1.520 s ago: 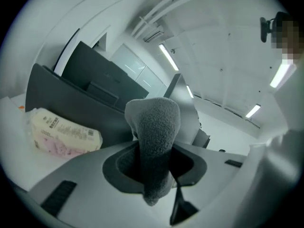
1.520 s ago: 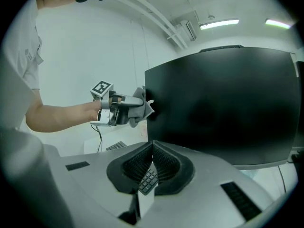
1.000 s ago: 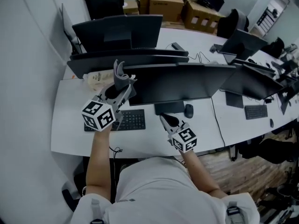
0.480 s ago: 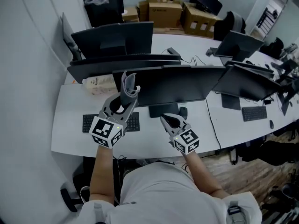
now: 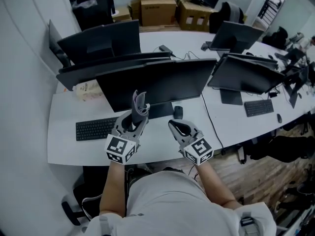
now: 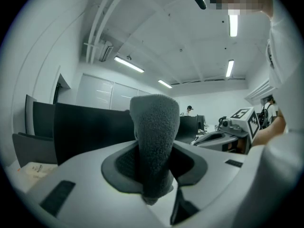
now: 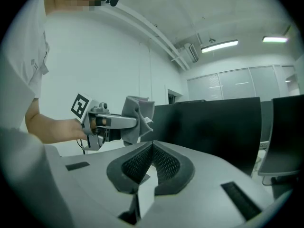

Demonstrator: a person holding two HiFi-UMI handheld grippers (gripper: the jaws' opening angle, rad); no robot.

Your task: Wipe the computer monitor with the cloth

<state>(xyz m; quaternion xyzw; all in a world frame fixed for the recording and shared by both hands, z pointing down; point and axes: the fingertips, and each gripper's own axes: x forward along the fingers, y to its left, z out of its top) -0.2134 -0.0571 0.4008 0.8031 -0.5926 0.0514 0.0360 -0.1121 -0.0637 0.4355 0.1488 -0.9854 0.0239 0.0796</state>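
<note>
A grey cloth (image 5: 139, 103) stands up from my left gripper (image 5: 133, 116), whose jaws are shut on it; in the left gripper view the cloth (image 6: 153, 141) fills the gap of that gripper (image 6: 151, 175). The black computer monitor (image 5: 155, 85) stands just behind, its dark screen (image 6: 90, 129) to the left of the cloth. My right gripper (image 5: 178, 128) is shut and holds nothing, in front of the monitor stand; in its own view the right gripper (image 7: 152, 163) has its pads together, with the left gripper and cloth (image 7: 137, 118) off to its left.
A black keyboard (image 5: 96, 128) lies on the white desk (image 5: 64, 149) at the left, a mouse (image 5: 178, 111) beside the monitor base, a tissue pack (image 5: 87, 89) behind. More monitors (image 5: 242, 75) and cardboard boxes (image 5: 158, 10) stand farther back.
Both grippers have pulled back toward the desk's front edge, away from the screen. The left gripper carried the cloth down and right; the view has also shifted.
</note>
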